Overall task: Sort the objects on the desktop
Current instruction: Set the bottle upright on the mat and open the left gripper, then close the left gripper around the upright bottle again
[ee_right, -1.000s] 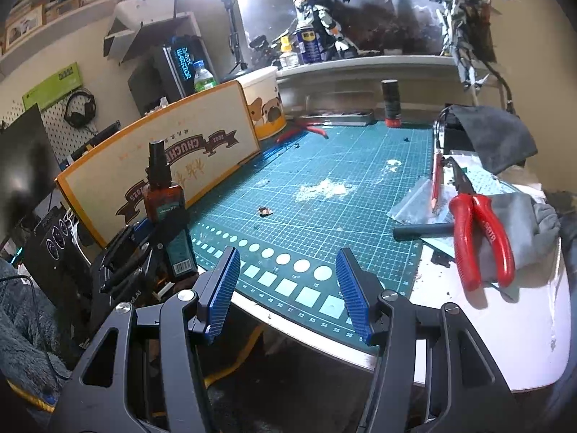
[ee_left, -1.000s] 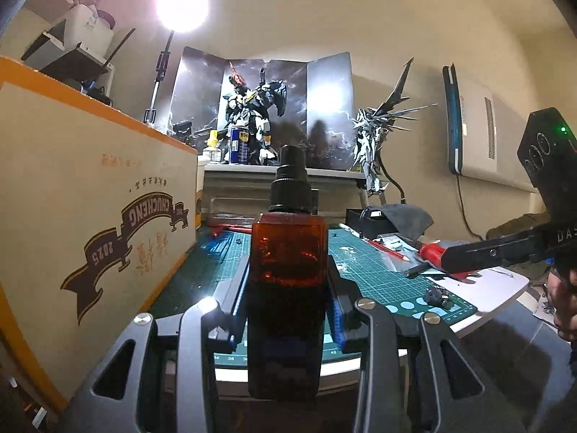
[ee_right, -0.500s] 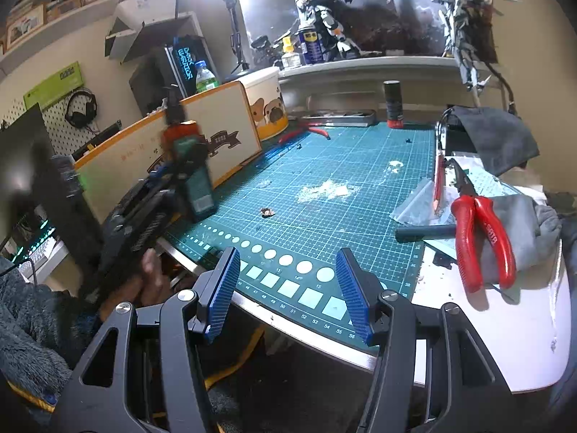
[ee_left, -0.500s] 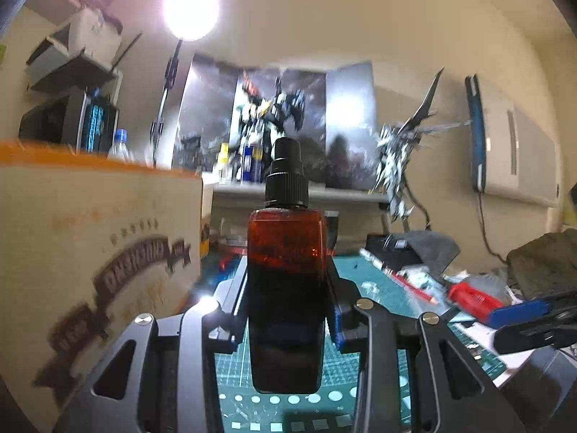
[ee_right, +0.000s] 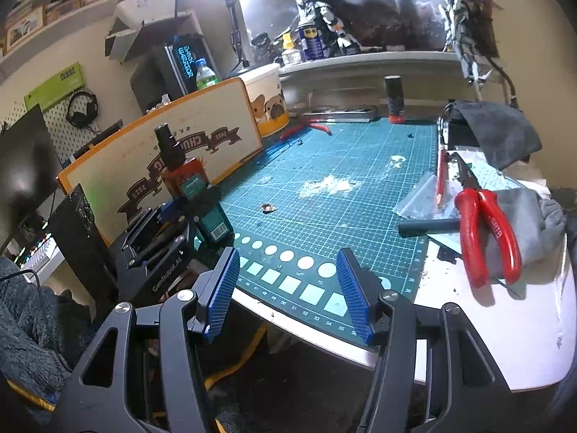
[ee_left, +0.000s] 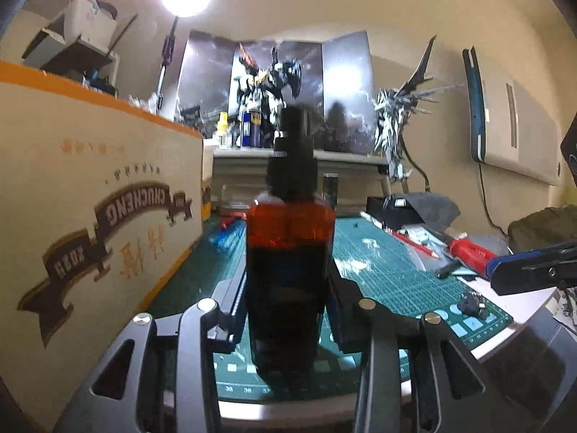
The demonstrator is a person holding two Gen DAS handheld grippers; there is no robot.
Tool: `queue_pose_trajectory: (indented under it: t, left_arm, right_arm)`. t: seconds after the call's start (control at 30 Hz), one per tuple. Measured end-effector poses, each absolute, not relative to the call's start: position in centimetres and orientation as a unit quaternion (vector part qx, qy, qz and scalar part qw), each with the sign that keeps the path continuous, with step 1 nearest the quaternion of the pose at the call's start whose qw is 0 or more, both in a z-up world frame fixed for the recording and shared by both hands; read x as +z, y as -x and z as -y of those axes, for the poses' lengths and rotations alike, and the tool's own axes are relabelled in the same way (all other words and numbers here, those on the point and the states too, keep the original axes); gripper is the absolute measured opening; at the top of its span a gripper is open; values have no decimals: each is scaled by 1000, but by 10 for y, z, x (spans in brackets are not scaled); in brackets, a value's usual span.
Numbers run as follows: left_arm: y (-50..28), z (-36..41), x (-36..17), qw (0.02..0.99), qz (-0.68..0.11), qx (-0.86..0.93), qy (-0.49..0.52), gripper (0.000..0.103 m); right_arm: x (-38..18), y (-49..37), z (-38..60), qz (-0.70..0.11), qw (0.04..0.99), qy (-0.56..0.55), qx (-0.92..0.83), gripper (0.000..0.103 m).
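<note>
On the near-left corner of the green cutting mat (ee_right: 324, 166), close beside the tall orange-edged cardboard box (ee_right: 151, 151), the left gripper (ee_left: 288, 296) has an amber spray bottle (ee_left: 288, 252) between its fingers. Bottle upright, black cap up, dark liquid filling the lower part, teal label with a barcode seen from the right wrist view (ee_right: 194, 195). Its base looks down on or just above the mat edge; cannot tell which. Left jaws have just been opening, bottle between them. A thin gap seems to show on either side of the bottle, but the frame is blurred, so whether the pads press on it cannot be told.

Right gripper (ee_right: 288, 288) hovers over the front edge of the mat, well clear of the bottle, jaws about half apart, blue ribbed pads (ee_right: 223, 288) bare, nothing between them, touching nothing.

Right side of desk: grey cloth (ee_right: 533, 223) with red-handled pliers (ee_right: 483, 231) lying on it, a dark rod (ee_right: 429, 225) just beside the handles, a red pencil (ee_right: 440, 176) beyond. Small black can with red base (ee_right: 395, 99) stands at the far edge of the mat.
</note>
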State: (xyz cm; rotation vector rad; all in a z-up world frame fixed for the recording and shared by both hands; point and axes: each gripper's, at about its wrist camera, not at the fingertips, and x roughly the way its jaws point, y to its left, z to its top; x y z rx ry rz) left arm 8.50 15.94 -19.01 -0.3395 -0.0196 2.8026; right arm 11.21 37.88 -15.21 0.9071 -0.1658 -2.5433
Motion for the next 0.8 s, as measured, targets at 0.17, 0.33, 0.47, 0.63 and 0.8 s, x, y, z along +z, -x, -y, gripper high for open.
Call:
queue_pose_trajectory:
  t: [0.17,0.33,0.47,0.63,0.8]
  left_arm:
    - [-90,-150,-174,171,27,980,102,89]
    - [-107,-138,-155,218,30,971,98,103]
    - [-107,-139,-144,229,12,964,136,103]
    - [-98,-145,-130,239,21,956,167,103]
    - [-87,-147,-107,205,33,969,137,103]
  right_arm:
    - [-153,-112,-378,58,215,-329,-918,55]
    - [-152,-115,-381,59,210,-327,-920,62]
    - [-148,-116,-382,63,208,-317,-923,62]
    - [-136,-119,-378,59,216,-294,-929,62]
    - [-137,-122,-378,57,209,-299,-929,62]
